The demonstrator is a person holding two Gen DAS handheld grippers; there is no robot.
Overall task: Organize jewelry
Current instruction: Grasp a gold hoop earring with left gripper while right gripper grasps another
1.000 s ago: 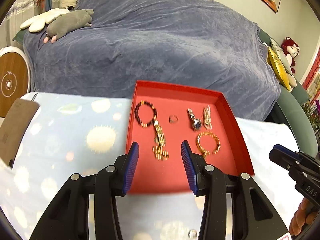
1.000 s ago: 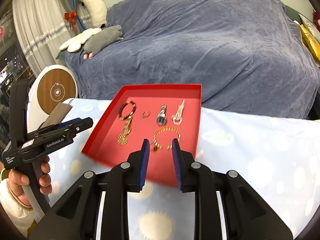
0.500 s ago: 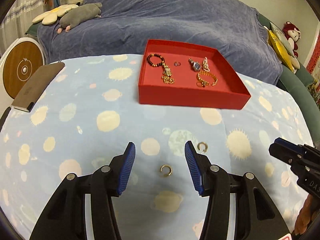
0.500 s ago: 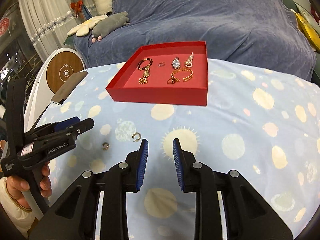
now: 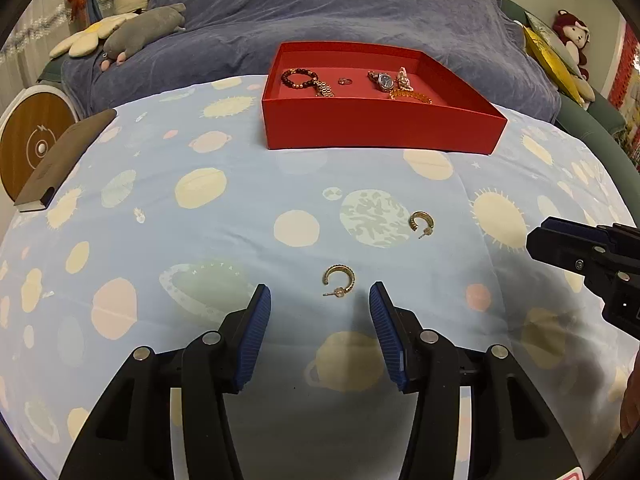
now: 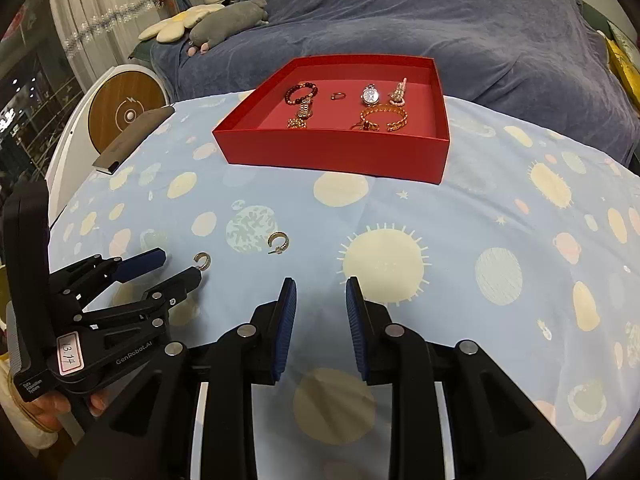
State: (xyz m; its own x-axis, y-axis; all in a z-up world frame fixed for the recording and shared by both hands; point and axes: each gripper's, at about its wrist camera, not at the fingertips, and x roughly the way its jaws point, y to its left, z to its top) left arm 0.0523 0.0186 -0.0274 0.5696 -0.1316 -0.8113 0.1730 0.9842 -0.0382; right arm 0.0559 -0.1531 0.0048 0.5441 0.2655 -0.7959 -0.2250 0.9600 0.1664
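Two gold hoop earrings lie on the blue planet-print cloth. The near earring [image 5: 339, 282] sits just ahead of my open left gripper [image 5: 320, 300], between the lines of its fingers; it also shows in the right wrist view [image 6: 202, 260]. The far earring [image 5: 421, 223] lies to its right, also seen in the right wrist view [image 6: 278, 242]. My right gripper [image 6: 321, 296] is open and empty, above the cloth to the right of the far earring. The red tray [image 5: 380, 128] holds a bead bracelet [image 5: 298, 79], a ring [image 5: 345, 81], a watch [image 5: 382, 80] and a gold chain bracelet [image 6: 384, 117].
A brown notebook [image 5: 66, 158] lies at the cloth's left edge. A round white and wood device [image 5: 30, 140] stands left of the table. A blue-grey covered sofa [image 5: 340, 12] with plush toys is behind the tray.
Both grippers have pulled back from the red tray and come down low toward the cloth. The two earrings are now close in front of them.
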